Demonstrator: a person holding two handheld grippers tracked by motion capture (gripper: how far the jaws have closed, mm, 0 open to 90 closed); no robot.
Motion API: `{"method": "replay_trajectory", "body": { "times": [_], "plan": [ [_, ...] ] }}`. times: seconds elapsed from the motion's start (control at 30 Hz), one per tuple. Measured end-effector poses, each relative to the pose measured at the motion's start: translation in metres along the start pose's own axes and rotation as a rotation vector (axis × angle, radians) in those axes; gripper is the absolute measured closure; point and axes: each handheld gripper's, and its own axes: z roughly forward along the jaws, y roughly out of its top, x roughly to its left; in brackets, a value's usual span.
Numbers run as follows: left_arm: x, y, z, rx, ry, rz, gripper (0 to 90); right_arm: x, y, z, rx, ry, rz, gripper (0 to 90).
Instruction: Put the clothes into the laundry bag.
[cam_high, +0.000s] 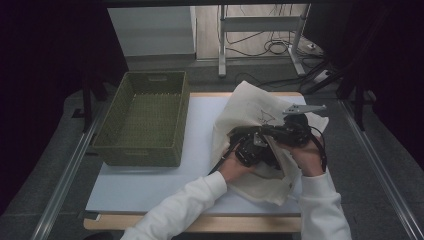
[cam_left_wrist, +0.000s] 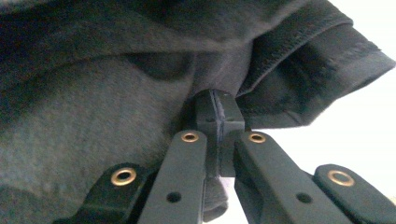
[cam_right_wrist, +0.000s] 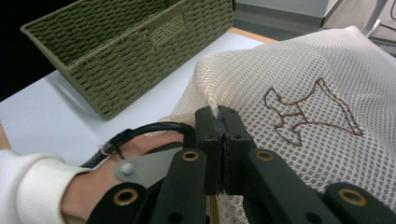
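Observation:
A cream mesh bag (cam_high: 248, 106) with a brown stitched figure (cam_right_wrist: 306, 109) lies on the right half of the white table (cam_high: 150, 185). My right gripper (cam_right_wrist: 218, 113) is shut on a raised fold of the mesh bag (cam_right_wrist: 289, 65). In the high view the right gripper (cam_high: 270, 131) sits over the middle of the bag, close to my left gripper (cam_high: 248, 148). In its own view the left gripper (cam_left_wrist: 218, 99) is shut on a dark grey garment (cam_left_wrist: 93, 121) with a stitched hem (cam_left_wrist: 322, 60). How much of the garment lies inside the bag is hidden.
A green woven basket (cam_high: 135, 150) stands on the left half of the table, and nothing is inside it. It is also in the right gripper view, the basket (cam_right_wrist: 140, 56) beyond the person's left hand (cam_right_wrist: 88, 186). Metal rails (cam_high: 65, 175) run along both sides of the table.

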Motion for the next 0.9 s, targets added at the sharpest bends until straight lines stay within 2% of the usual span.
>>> {"method": "replay_trajectory", "body": {
  "times": [0.23, 0.37, 0.57, 0.63, 0.7, 0.9],
  "plan": [
    [-0.009, -0.01, -0.025, 0.009, -0.036, 0.053, 90.0, -0.004, -0.001, -0.001, -0.003, -0.006, 0.01, 88.2],
    [-0.01, -0.02, -0.041, -0.028, -0.048, 0.029, 90.0, -0.003, -0.001, -0.001, -0.001, -0.008, 0.009, 88.1],
    [-0.005, -0.034, -0.06, -0.031, -0.047, 0.027, 90.0, -0.002, -0.001, 0.001, 0.003, -0.008, 0.007, 88.1],
    [-0.004, -0.038, -0.06, -0.019, -0.034, 0.036, 90.0, -0.002, -0.001, 0.001, 0.004, -0.009, 0.005, 88.1],
    [-0.003, -0.04, -0.055, -0.007, -0.033, 0.024, 90.0, -0.001, -0.001, 0.002, 0.003, -0.01, 0.003, 88.2],
    [0.0, -0.035, -0.027, 0.025, -0.007, 0.022, 90.0, 0.001, 0.0, 0.003, 0.009, -0.011, -0.006, 88.1]
  ]
}}
